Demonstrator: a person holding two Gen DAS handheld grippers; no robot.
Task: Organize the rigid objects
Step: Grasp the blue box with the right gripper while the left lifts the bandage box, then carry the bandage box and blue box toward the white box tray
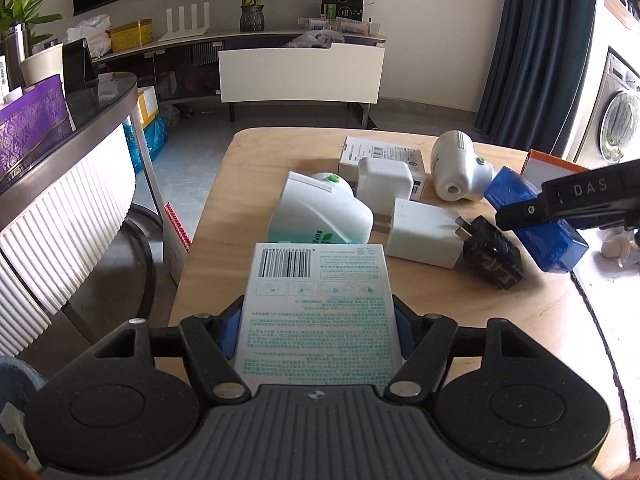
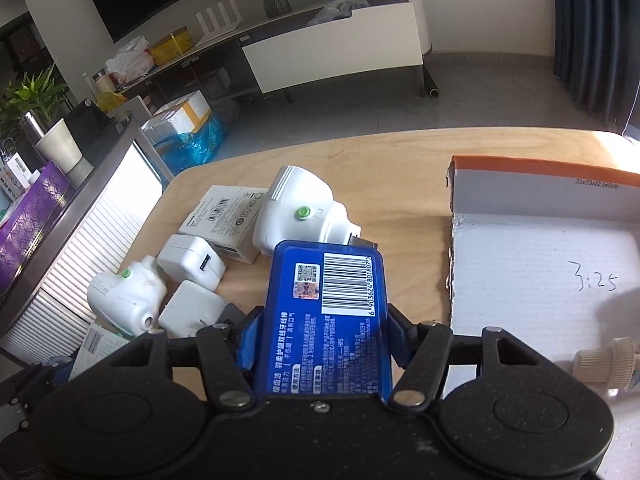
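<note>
Nearest my left camera is the pale box with teal print (image 1: 320, 312), barcode end pointing away, pinched between the blue pads of my left fingers (image 1: 318, 332); it sits low over the near edge of the bench (image 1: 224, 216). In my right camera the nearest thing is the blue floss case (image 2: 326, 312), barcode up, clamped on both sides by my right fingers (image 2: 322, 332).

The wooden bench carries everything else. On its right side lies the open cardboard tray (image 2: 540, 208), orange-rimmed with a white corrugated floor bearing handwriting; a small cream-capped bottle (image 2: 604, 364) lies at its near edge. The blue case hangs just left of that tray, over bare wood.

The remaining clutter sits in a loose cluster left of the tray. One white plug-in device with a green button (image 1: 320, 212) lies directly beyond my pale box, nearly touching it. A second one (image 1: 460, 172) lies on its side farther back. Behind them rests a flat white carton with printed labels (image 1: 380, 156). In front of that stand two white chargers, one rounded (image 1: 384, 184) and one square with prongs (image 1: 424, 232). A black plug adapter (image 1: 494, 252) touches the square charger's prong side.
</note>
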